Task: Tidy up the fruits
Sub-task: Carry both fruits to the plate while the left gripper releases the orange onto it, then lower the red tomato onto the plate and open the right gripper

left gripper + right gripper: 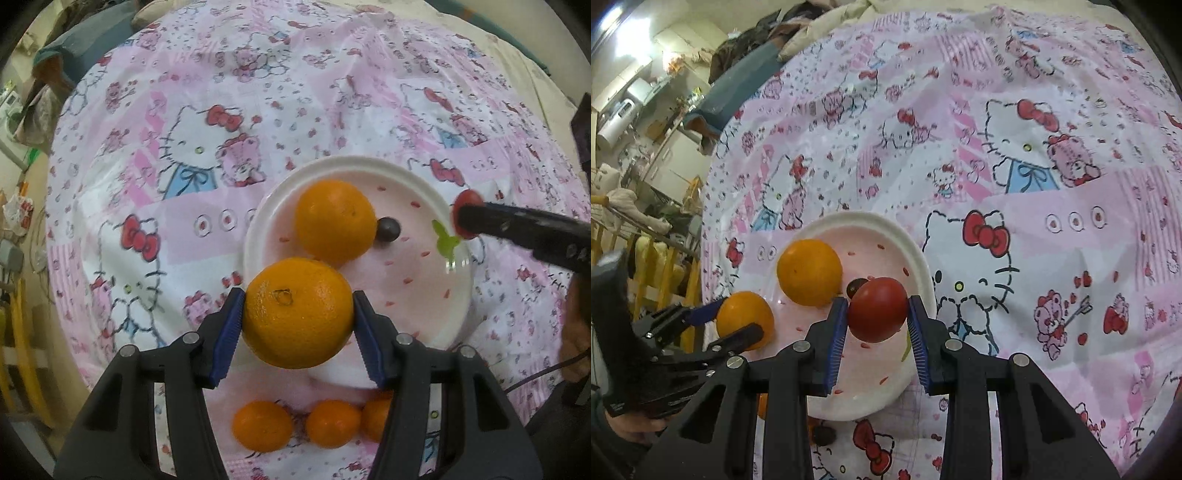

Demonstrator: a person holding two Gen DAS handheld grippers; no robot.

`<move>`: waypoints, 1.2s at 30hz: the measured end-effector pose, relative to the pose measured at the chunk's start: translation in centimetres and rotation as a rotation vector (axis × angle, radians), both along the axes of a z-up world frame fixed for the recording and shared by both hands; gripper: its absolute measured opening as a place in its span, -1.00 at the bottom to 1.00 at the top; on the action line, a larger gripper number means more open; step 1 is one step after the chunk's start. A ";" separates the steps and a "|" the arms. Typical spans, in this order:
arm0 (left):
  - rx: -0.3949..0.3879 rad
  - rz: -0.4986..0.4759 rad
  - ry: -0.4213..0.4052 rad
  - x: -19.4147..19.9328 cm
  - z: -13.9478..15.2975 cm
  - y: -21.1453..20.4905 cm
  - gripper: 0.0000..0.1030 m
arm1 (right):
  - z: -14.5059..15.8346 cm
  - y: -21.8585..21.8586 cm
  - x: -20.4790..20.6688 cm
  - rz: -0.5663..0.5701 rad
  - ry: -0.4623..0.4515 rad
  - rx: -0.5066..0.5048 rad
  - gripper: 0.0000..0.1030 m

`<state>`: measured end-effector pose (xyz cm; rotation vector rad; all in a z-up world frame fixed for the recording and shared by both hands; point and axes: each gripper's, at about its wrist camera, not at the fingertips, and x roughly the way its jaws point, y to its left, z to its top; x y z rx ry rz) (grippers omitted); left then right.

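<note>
An orange (298,313) is clamped between the left gripper's (298,325) blue pads, low centre in the left view, over the white plate's (332,162) near rim, seemingly for setting down. A red tomato (878,314) is pinched by the right gripper (878,321) above the same plate. Room is crowded by the plated orange (334,220) and a dark fruit (388,229); three small oranges (262,424) are left on the cloth at the bottom.

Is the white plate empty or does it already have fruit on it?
Not empty. The white plate already holds one orange and a small dark fruit beside it; the fruits in the two grippers are not yet set down.
</note>
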<state>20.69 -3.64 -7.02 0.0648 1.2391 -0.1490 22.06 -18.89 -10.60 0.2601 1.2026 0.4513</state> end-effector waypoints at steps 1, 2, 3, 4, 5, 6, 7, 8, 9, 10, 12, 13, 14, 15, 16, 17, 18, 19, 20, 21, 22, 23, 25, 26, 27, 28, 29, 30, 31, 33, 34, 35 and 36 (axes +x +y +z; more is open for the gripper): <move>0.004 -0.012 0.001 0.3 -0.1 -0.4 0.04 | -0.1 0.1 0.1 0.001 0.002 -0.003 -0.33; 0.009 -0.021 0.004 0.5 -0.3 -0.6 0.04 | -0.3 0.2 0.2 0.002 0.006 -0.002 -0.33; 0.011 -0.025 0.007 0.7 -0.5 -0.8 0.04 | -0.3 0.2 0.2 0.002 0.008 -0.001 -0.33; 0.013 -0.030 0.015 1.0 -0.7 -1.0 0.04 | -0.4 0.2 0.3 0.002 0.007 -0.002 -0.33; 0.016 -0.034 0.020 1.3 -1.0 -1.1 0.04 | -0.4 0.3 0.3 0.004 0.007 -0.005 -0.33; 0.019 -0.035 0.020 1.5 -1.1 -1.2 0.04 | -0.6 0.4 0.4 0.007 0.007 -0.009 -0.33; 0.024 -0.033 0.017 1.7 -1.3 -1.2 0.04 | -0.7 0.4 0.6 0.009 0.008 -0.014 -0.33; 0.030 -0.033 0.013 1.9 -1.3 -1.2 0.05 | -0.9 0.5 0.8 0.010 0.012 -0.017 -0.33; 0.044 -0.033 0.004 2.1 -1.4 -1.2 0.05 | -1.3 0.6 0.9 0.012 0.020 -0.021 -0.33; 0.055 -0.033 -0.002 2.3 -1.6 -1.2 0.05 | -1.5 0.6 1.0 0.013 0.026 -0.023 -0.33; 0.070 -0.024 0.006 2.7 -2.2 -0.9 0.07 | -2.0 0.7 1.2 0.014 0.037 -0.024 -0.33; 0.060 -0.012 0.012 2.8 -2.4 -0.6 0.07 | -2.1 0.8 1.2 0.014 0.037 -0.026 -0.33; 0.055 -0.005 0.012 2.9 -2.4 -0.5 0.07 | -2.1 0.8 1.3 0.015 0.036 -0.029 -0.33; 0.057 -0.008 0.010 2.8 -2.3 -0.5 0.07 | -2.1 0.8 1.4 0.016 0.033 -0.031 -0.33; 0.069 -0.017 0.008 2.8 -2.3 -0.7 0.07 | -2.1 0.8 1.5 0.015 0.031 -0.035 -0.33; 0.079 -0.024 0.003 2.6 -2.3 -0.9 0.08 | -2.2 0.9 1.7 0.013 0.032 -0.037 -0.33; 0.086 -0.028 -0.004 2.5 -2.3 -1.0 0.12 | -2.4 0.9 1.9 0.012 0.034 -0.036 -0.33; 0.094 -0.031 -0.007 2.5 -2.3 -1.1 0.13 | -2.5 0.9 2.0 0.012 0.039 -0.034 -0.33; 0.099 -0.036 -0.011 2.4 -2.3 -1.1 0.13 | -2.6 0.9 2.1 0.013 0.041 -0.034 -0.33; 0.102 -0.040 -0.014 2.4 -2.4 -1.2 0.14 | -2.7 1.0 2.1 0.014 0.041 -0.036 -0.32; 0.105 -0.050 -0.017 2.4 -2.4 -1.2 0.14 | -2.7 1.0 2.1 0.015 0.039 -0.039 -0.32; 0.107 -0.055 -0.016 2.4 -2.5 -1.3 0.15 | -2.6 1.0 2.0 0.016 0.038 -0.040 -0.31; 0.105 -0.058 -0.008 2.4 -2.6 -1.3 0.16 | -2.7 1.1 2.0 0.015 0.038 -0.037 -0.30; 0.103 -0.057 -0.008 2.3 -2.6 -1.3 0.16 | -2.7 1.0 2.1 0.013 0.040 -0.033 -0.30; 0.100 -0.056 -0.011 2.2 -2.5 -1.3 0.17 | -2.7 1.0 2.1 0.010 0.040 -0.030 -0.30; 0.098 -0.060 -0.019 2.1 -2.5 -1.4 0.17 | -2.7 0.9 2.0 0.008 0.039 -0.027 -0.29; 0.103 -0.064 -0.021 2.0 -2.4 -1.5 0.18 | -2.6 0.9 2.0 0.009 0.037 -0.029 -0.29; 0.105 -0.068 -0.023 1.9 -2.4 -1.6 0.23 | -2.6 1.0 2.0 0.011 0.032 -0.033 -0.29; 0.104 -0.071 -0.028 1.9 -2.4 -1.6 0.31 | -2.5 1.0 2.0 0.013 0.027 -0.036 -0.29; 0.108 -0.071 -0.035 1.8 -2.3 -1.6 0.60 | -2.4 0.9 2.0 0.010 0.029 -0.032 -0.28; 0.105 -0.070 -0.034 1.8 -2.3 -1.6 0.62 | -2.4 0.8 2.1 0.006 0.032 -0.026 -0.28; 0.103 -0.068 -0.032 1.9 -2.4 -1.6 0.64 | -2.4 0.8 2.1 0.003 0.032 -0.022 -0.28; 0.101 -0.065 -0.028 1.9 -2.4 -1.5 0.64 | -2.3 0.7 2.1 0.001 0.034 -0.017 -0.28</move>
